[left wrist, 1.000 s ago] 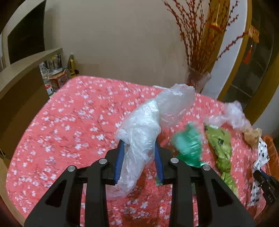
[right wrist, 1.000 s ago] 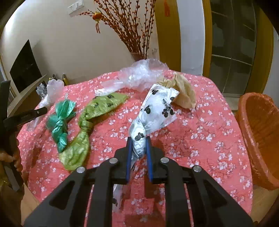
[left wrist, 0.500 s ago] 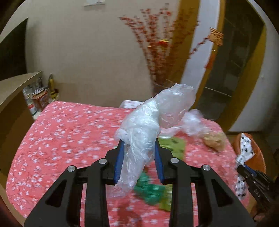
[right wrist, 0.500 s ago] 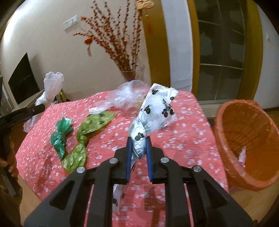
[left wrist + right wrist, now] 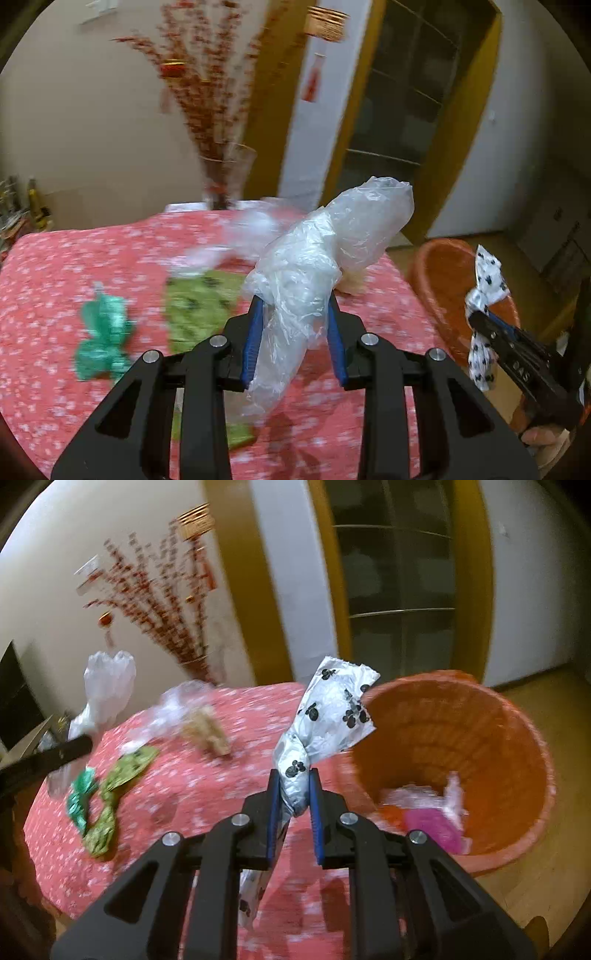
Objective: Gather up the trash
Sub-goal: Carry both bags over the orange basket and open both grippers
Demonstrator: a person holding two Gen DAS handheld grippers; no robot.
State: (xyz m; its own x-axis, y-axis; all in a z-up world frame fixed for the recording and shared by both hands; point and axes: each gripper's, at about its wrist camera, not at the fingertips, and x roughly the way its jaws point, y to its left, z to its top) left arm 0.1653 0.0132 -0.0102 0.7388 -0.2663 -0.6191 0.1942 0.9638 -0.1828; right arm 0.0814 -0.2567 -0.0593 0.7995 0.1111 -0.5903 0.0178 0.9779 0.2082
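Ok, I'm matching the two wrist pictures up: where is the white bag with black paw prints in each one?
Left wrist: the paw-print bag is at the far right edge, pinched in the right gripper in front of the orange basket.
Right wrist: it rises from centre frame between the blue fingers, left of the basket.
Shared landmark: the orange basket.

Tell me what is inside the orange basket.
Inside the orange basket, at the bottom, lie a pink item and crumpled clear plastic. Motion blur hides detail, and the near wall covers whatever sits lowest.
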